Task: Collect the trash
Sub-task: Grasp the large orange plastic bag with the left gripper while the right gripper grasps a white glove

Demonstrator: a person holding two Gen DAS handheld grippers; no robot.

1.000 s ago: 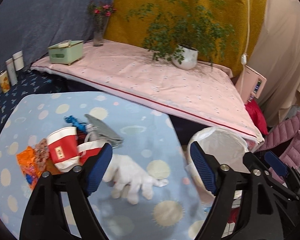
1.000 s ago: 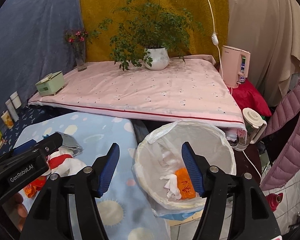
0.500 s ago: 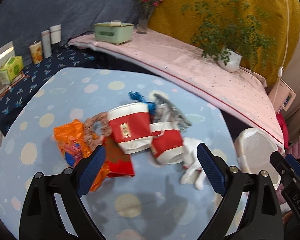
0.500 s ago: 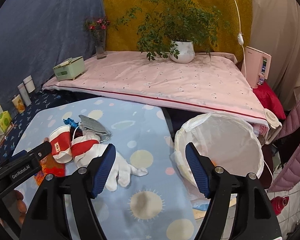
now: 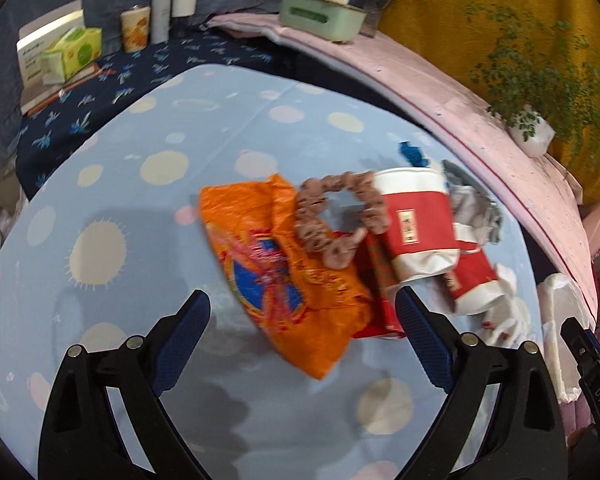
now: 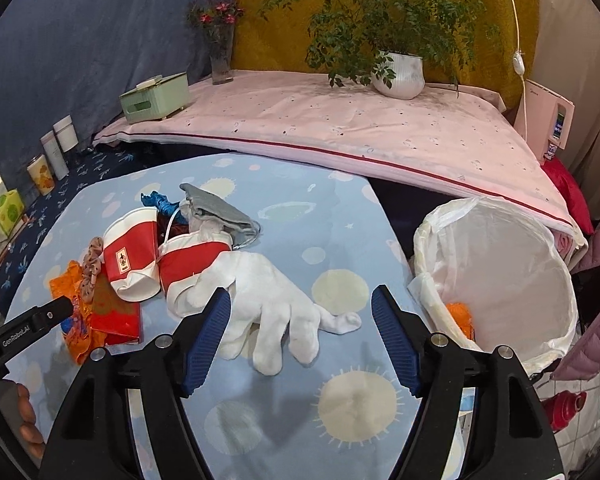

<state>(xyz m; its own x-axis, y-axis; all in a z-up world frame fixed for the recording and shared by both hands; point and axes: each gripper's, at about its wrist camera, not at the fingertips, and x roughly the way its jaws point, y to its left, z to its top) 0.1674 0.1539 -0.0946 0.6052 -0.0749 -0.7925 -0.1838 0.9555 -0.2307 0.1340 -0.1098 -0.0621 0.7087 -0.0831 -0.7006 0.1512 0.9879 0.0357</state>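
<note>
Since a moment ago the left gripper (image 5: 301, 340) has swung from the lined bin (image 6: 495, 280) over to the litter on the blue spotted table (image 6: 300, 208); its jaws gape wide and empty above the orange wrapper (image 5: 288, 276); the right gripper (image 6: 300, 336), also open and empty, hangs over the white glove (image 6: 268, 300). Two red paper cups (image 6: 130, 258) lie left of the glove, a scrunchie (image 5: 331, 216) overlapping wrapper and cup; the bin's contents are mostly hidden.
</note>
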